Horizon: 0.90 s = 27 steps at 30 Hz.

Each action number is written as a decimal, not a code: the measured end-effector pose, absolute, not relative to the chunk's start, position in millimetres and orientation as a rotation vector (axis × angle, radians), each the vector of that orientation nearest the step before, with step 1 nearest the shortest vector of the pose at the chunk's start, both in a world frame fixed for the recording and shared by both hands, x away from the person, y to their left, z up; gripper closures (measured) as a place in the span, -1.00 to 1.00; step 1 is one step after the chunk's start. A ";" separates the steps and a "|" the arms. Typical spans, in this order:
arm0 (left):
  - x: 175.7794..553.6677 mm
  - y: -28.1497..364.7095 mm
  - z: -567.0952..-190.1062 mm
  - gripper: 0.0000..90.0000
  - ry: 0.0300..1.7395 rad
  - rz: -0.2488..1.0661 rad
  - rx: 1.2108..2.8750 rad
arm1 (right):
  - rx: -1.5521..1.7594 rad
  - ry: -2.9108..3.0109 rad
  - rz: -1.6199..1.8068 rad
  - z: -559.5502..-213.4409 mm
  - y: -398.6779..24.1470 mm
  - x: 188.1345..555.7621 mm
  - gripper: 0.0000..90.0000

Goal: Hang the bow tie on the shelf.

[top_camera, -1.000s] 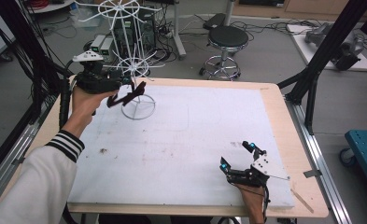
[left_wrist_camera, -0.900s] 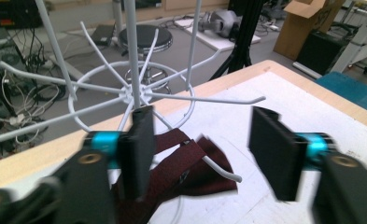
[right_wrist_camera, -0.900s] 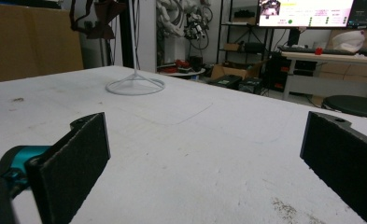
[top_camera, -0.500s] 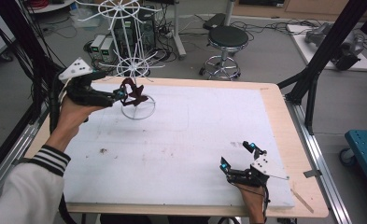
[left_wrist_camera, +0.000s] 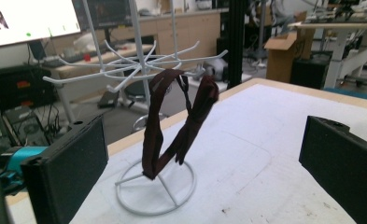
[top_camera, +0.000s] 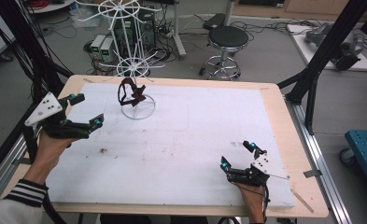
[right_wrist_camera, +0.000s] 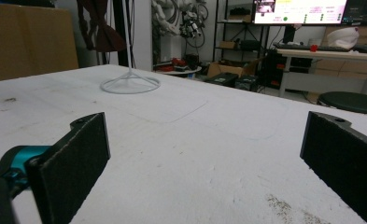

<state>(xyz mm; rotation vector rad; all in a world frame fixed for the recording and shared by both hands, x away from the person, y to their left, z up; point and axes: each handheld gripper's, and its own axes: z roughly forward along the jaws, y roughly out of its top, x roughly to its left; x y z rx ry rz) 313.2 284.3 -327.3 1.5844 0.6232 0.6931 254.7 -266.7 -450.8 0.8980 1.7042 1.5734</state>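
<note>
— Right gripper (top_camera: 238, 154) first: where was it?
— Near the front right corner of the white tabletop (top_camera: 209, 140), jaws wide apart with nothing between them.
— And the left gripper (top_camera: 84, 109)?
— By the tabletop's left edge, its jaws having just opened and spread wide, empty.
— The dark red strap (left_wrist_camera: 176, 126)?
— Farther back, draped over a low arm of the white wire rack (top_camera: 133, 70), hanging above the rack's ring base, apart from both grippers.
</note>
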 end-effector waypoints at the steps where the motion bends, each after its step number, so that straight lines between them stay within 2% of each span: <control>1: 309.5 285.7 -332.6 -0.96 0.615 0.689 1.575 | 0.905 1.705 1.576 -450.8 -266.6 254.5 -0.98; 9: 281.1 290.8 -378.6 -0.96 0.566 0.668 1.523 | 0.904 1.699 1.570 -451.0 -266.6 254.4 -0.99; 17: 274.8 296.1 -417.8 -0.96 0.633 0.666 1.472 | 0.902 1.695 1.574 -451.1 -266.7 253.9 -0.98; 27: 268.8 300.9 -445.4 -0.96 0.660 0.677 1.412 | 0.901 1.698 1.575 -451.2 -266.4 253.8 -0.98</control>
